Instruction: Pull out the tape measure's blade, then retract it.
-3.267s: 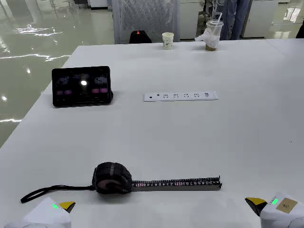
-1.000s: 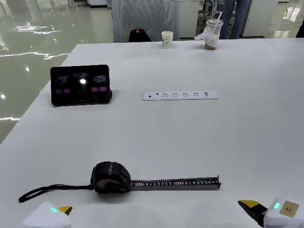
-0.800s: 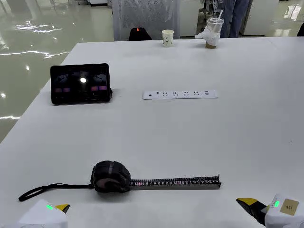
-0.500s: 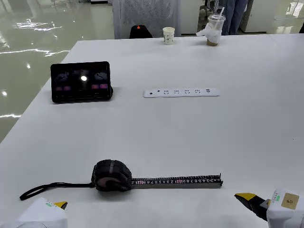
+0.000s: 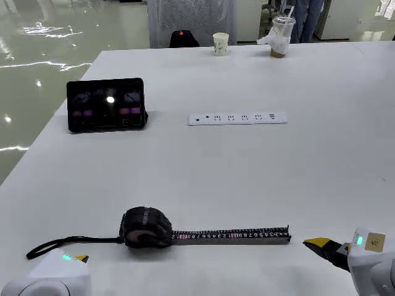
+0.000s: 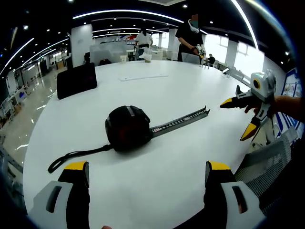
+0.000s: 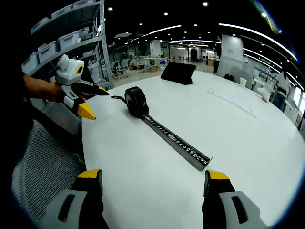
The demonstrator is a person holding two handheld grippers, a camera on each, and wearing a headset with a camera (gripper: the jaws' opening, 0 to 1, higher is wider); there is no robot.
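Blade (image 5: 231, 235) lies pulled out of tape measure (image 5: 145, 227) on table (image 5: 259, 172) near its front edge (pull looks done, retract left), w/ left gripper (image 6: 145, 168) & right gripper (image 7: 153, 175) spread wide, holding nothing, just short of it.

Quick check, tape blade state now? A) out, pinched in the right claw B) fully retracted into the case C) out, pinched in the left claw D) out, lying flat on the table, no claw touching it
D: the blade lies extended from the case, flat on the table, with the left claw and right claw both open and clear of it.
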